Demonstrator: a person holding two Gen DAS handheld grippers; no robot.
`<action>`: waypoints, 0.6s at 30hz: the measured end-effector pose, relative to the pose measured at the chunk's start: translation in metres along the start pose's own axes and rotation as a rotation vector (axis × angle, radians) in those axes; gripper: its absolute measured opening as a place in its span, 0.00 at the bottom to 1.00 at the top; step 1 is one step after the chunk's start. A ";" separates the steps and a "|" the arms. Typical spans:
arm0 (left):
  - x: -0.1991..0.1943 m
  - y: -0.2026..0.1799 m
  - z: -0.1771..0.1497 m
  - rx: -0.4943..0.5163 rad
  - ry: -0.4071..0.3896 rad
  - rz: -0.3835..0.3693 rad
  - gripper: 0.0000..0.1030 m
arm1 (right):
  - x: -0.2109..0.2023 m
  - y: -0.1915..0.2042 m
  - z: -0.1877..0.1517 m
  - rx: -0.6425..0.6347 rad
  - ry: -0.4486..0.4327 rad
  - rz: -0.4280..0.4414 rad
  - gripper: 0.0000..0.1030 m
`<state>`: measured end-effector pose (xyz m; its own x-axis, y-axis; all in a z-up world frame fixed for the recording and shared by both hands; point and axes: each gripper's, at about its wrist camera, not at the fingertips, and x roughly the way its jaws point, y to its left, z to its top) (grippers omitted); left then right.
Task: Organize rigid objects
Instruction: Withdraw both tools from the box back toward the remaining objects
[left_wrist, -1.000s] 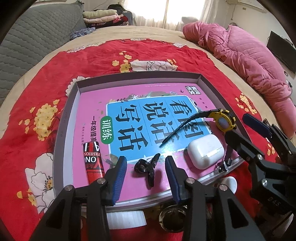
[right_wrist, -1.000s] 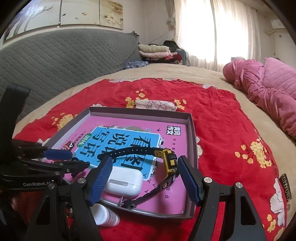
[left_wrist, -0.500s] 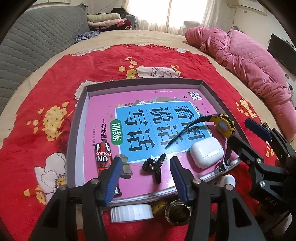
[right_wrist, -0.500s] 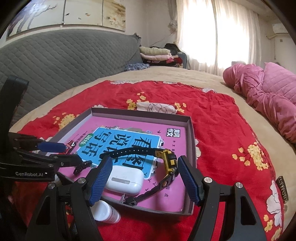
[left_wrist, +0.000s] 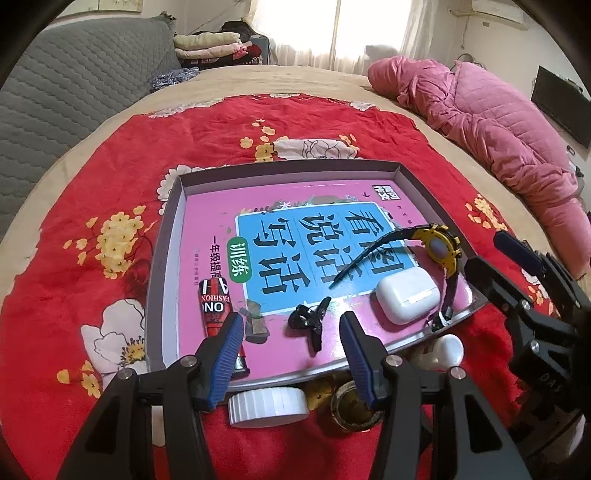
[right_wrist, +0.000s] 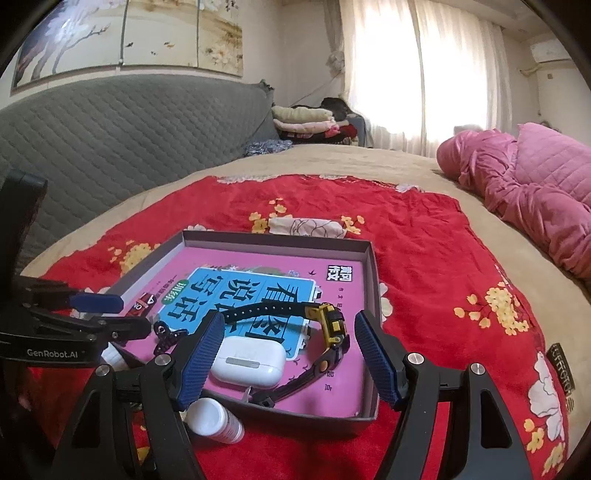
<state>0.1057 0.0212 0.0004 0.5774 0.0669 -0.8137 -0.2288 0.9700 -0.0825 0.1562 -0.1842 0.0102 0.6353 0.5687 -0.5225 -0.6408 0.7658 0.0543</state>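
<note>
Below my left gripper (left_wrist: 291, 354), jaws apart and empty, a white cap (left_wrist: 267, 406) lies outside the tray (left_wrist: 162, 266). I'd drop straight down and pinch its ribbed sides squarely. My right gripper (right_wrist: 288, 358) hangs open too.

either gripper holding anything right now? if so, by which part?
Nothing is held. The left gripper and right gripper are both open and empty, above the near edge of the tray.
</note>
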 end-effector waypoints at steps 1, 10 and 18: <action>-0.001 0.000 -0.001 0.000 -0.003 -0.002 0.52 | -0.001 0.000 0.000 0.002 0.001 -0.002 0.72; -0.011 -0.005 -0.004 0.017 -0.022 -0.011 0.57 | -0.016 0.019 -0.002 -0.038 -0.012 -0.031 0.72; -0.019 -0.006 -0.004 0.019 -0.036 -0.022 0.57 | -0.026 0.025 -0.004 -0.030 -0.004 -0.050 0.72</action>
<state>0.0931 0.0130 0.0144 0.6103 0.0538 -0.7904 -0.2008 0.9756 -0.0886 0.1221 -0.1813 0.0218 0.6684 0.5317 -0.5202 -0.6211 0.7837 0.0029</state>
